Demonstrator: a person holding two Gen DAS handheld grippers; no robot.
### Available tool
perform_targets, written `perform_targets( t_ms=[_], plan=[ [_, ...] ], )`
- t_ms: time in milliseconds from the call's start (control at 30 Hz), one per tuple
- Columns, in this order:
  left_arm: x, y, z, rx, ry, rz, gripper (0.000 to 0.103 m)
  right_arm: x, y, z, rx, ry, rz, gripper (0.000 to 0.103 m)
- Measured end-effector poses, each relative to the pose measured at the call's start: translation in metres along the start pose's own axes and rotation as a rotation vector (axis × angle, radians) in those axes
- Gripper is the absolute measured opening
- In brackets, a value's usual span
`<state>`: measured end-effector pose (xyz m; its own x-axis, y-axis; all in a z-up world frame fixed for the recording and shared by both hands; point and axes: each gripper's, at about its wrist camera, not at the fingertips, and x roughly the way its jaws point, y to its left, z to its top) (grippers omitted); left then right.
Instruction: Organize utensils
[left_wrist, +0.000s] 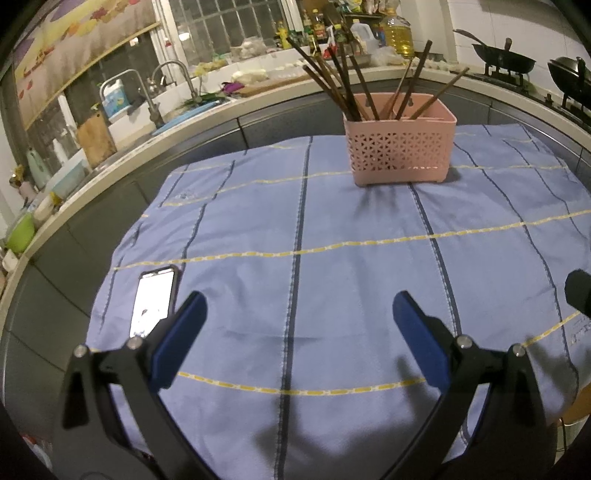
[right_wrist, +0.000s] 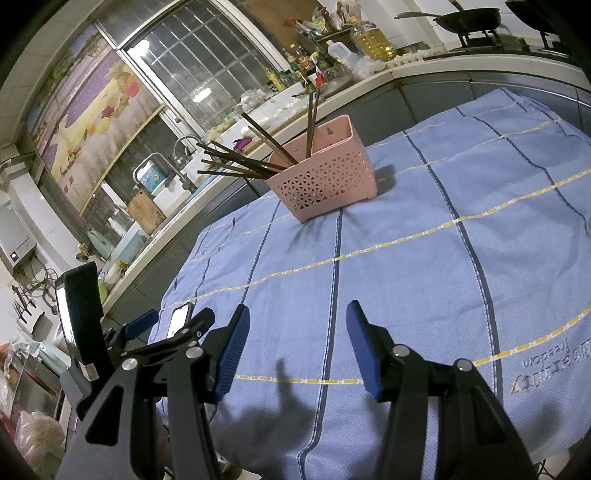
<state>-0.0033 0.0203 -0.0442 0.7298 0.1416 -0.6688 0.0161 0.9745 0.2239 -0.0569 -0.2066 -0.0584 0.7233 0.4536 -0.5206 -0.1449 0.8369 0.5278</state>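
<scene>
**Both claws spread and empty above the cloth**

The left claw (left_wrist: 299, 314) is spread wide and holds nothing. The right claw (right_wrist: 297, 328) is also spread and empty. The pink perforated plastic basket (left_wrist: 400, 147) stands near the far edge of the tabletop, on the blue checked cloth (left_wrist: 332, 258). The dark brown wooden chopsticks (left_wrist: 340, 85) lean inside it. A smartphone with lit screen (left_wrist: 153, 302) lies near the left edge.

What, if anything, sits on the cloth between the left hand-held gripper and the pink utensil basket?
Nothing visible does. The left hand-held gripper is open, and only bare blue cloth lies between it and the pink basket holding the chopsticks. The phone lies off to its left, outside that path.
</scene>
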Motion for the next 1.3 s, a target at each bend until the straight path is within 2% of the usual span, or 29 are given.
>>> perform_targets(
  t_ms=[567,1300],
  plan=[
    [0.0016,0.0023,-0.0021,-0.008,0.024,-0.010,0.097,0.0004,-0.0005,0.0000,0.002,0.001,0.001,0.055],
    [0.0018,0.0021,-0.0027,-0.028,0.026,0.024,0.097,0.0001,-0.0002,-0.0001,0.004,0.001,0.001,0.055]
  ],
)
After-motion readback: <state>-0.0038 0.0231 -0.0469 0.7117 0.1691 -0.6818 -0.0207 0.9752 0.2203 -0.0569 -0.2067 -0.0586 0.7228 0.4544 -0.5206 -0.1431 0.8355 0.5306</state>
